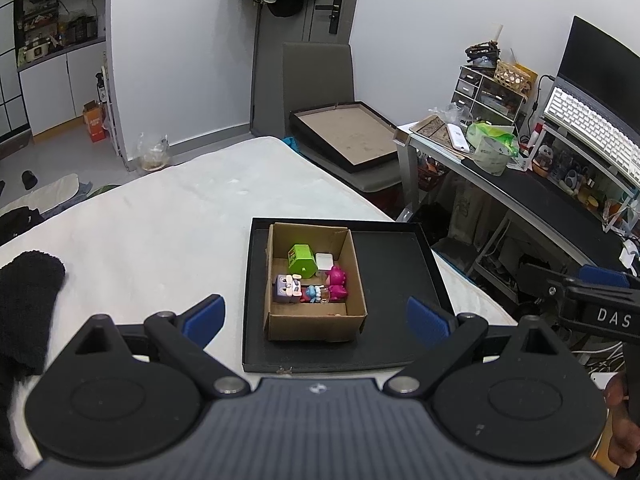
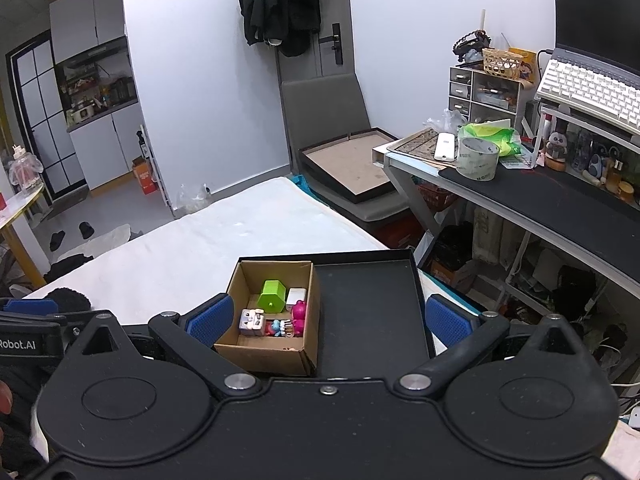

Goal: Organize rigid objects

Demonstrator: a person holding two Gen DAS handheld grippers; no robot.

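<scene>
A small cardboard box (image 1: 316, 326) sits in the left half of a black tray (image 1: 396, 276) on a white bed. It holds a green toy (image 1: 302, 259), a white block (image 1: 325, 261), a pink figure (image 1: 338, 281), a purple-and-white cube (image 1: 287, 289) and a small blue-and-red figure (image 1: 314, 294). The box (image 2: 260, 354), green toy (image 2: 272, 295) and tray (image 2: 368, 312) also show in the right wrist view. My left gripper (image 1: 318, 320) is open and empty, above the box's near side. My right gripper (image 2: 328, 322) is open and empty, in front of the tray.
The white bed (image 1: 160, 220) stretches left and back. A black fuzzy cloth (image 1: 28, 300) lies at its left. A grey chair with a framed board (image 1: 348, 136) stands behind. A cluttered desk (image 2: 540, 196) with a tape roll (image 2: 478, 158) and keyboard is at right.
</scene>
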